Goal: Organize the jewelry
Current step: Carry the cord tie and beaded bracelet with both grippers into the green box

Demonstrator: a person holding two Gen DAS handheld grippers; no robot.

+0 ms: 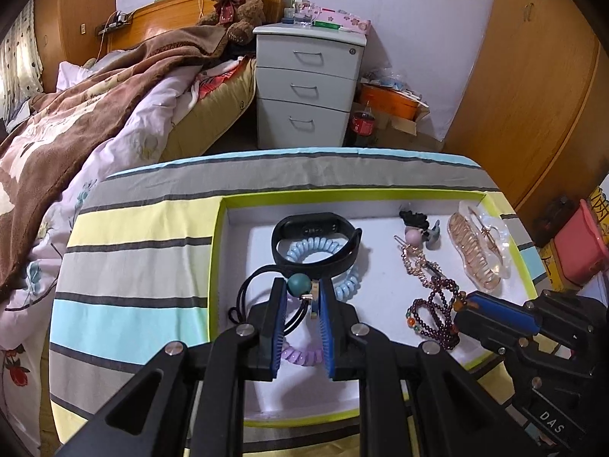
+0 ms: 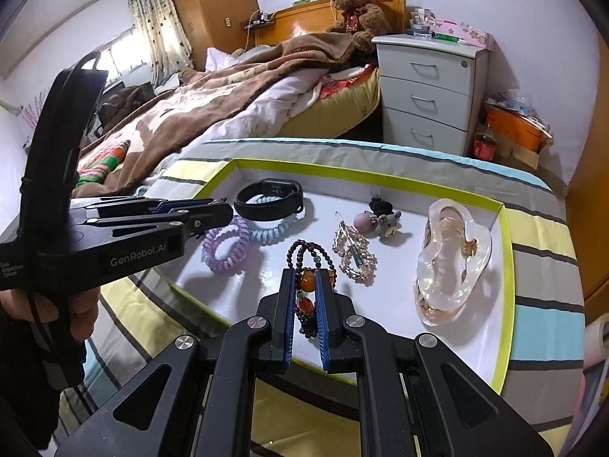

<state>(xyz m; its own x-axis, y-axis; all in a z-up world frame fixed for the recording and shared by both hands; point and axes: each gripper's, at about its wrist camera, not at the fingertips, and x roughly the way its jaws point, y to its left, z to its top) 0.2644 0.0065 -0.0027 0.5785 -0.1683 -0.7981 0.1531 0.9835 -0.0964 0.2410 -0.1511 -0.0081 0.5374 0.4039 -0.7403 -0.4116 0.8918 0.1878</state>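
Over the white tray (image 1: 236, 251) with its lime-green rim, set on a striped cloth (image 1: 133, 266), we have both tools down among the jewelry. Our left gripper (image 1: 300, 293) is nearly closed on a black elastic hair tie (image 1: 247, 289), pinching it by the teal bead (image 1: 298, 284) and its metal charm; the loose loop trails toward 9 o'clock. Our right gripper (image 2: 305, 285) is closed tight on the dark beaded bracelet (image 2: 312, 255), with the amber beads caught between the pads and the loops spilling toward 12 o'clock.

Both pieces look light and limp, so we judge they will swing and sag when lifted; the bead or the knot gives the surest hold, since smooth round beads may roll out of the pads.

At 12 o'clock in the left view lie a black fitness band (image 1: 316, 240) and a blue coil hair tie (image 1: 323, 251), with a purple coil hair tie (image 2: 224, 243) beside them. At 2 o'clock sits the clear claw clip (image 2: 449, 259), rigid and probably brittle, best taken across its spine. Between them rest a crystal hair clip (image 2: 356, 251) and a pompom hair tie (image 2: 377, 221).
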